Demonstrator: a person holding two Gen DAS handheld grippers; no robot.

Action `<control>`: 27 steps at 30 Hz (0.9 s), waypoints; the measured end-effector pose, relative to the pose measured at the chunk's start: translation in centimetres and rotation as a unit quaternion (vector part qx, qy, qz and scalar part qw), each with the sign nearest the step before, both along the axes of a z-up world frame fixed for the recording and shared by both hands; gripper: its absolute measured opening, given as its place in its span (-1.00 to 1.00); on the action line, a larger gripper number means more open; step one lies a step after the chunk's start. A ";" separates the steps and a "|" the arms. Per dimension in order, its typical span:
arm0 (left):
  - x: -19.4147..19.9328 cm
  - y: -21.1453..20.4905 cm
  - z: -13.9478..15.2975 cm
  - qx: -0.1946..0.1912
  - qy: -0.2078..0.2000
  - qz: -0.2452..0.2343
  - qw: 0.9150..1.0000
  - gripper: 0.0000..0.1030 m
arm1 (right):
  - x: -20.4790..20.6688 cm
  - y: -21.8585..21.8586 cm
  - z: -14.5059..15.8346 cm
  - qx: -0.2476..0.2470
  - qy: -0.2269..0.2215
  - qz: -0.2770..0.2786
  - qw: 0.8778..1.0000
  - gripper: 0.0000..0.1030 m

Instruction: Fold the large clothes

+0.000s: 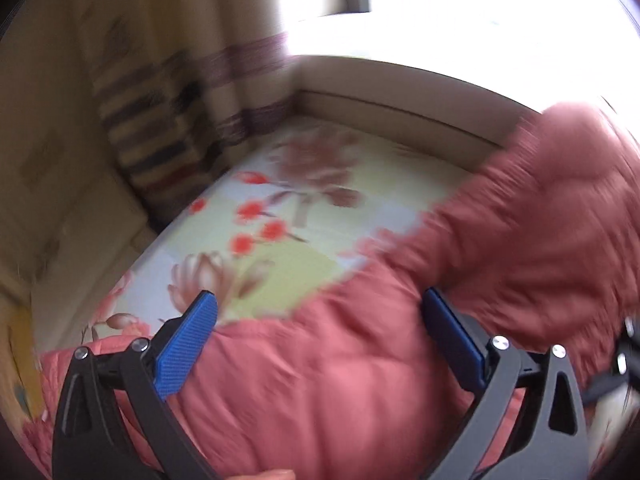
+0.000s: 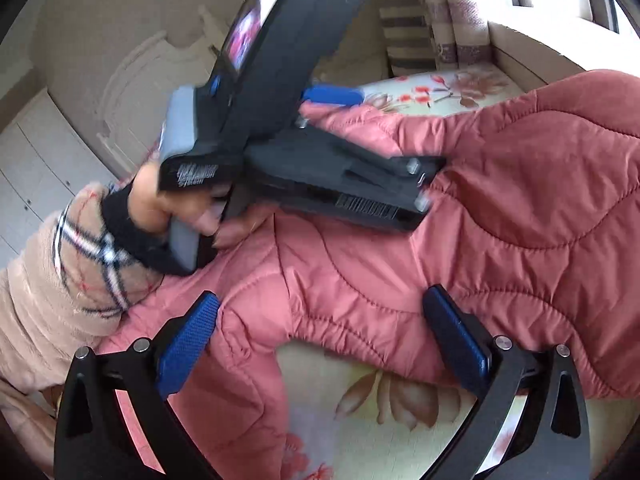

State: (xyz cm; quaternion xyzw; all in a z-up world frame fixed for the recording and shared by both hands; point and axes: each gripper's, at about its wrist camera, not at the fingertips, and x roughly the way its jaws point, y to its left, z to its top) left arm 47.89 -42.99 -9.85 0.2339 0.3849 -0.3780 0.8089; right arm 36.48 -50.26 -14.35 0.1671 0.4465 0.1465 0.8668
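Note:
A pink quilted coat lies spread over a floral bed sheet. In the left wrist view, blurred by motion, the same coat fills the lower half. My left gripper hovers over it, open, with nothing between its blue pads. My right gripper is open too, above the coat's lower edge where a sleeve hangs down. The left gripper's body shows in the right wrist view, held by a hand over the coat's upper part.
The bed runs to a beige ledge under a bright window. Striped curtains hang at the back left. A cream headboard and drawers stand to the left. The person's beige sleeve has a plaid cuff.

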 end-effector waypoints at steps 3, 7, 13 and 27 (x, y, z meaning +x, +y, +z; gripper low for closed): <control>3.9 0.9 -0.1 -0.020 0.046 0.069 0.996 0.96 | -1.0 0.4 0.5 -0.011 0.000 0.004 1.000 0.91; 4.9 4.0 1.7 -0.070 0.036 0.121 0.989 0.92 | -0.9 0.0 0.3 -0.004 -0.002 0.001 1.000 0.91; -1.1 4.4 2.0 -0.029 -0.014 0.038 0.999 0.94 | -9.9 1.0 3.2 -0.022 -0.024 -0.043 0.999 0.91; -2.5 5.0 1.9 -0.049 -0.005 0.097 0.994 0.96 | -12.3 -7.8 1.8 0.072 -0.017 -0.287 0.955 0.91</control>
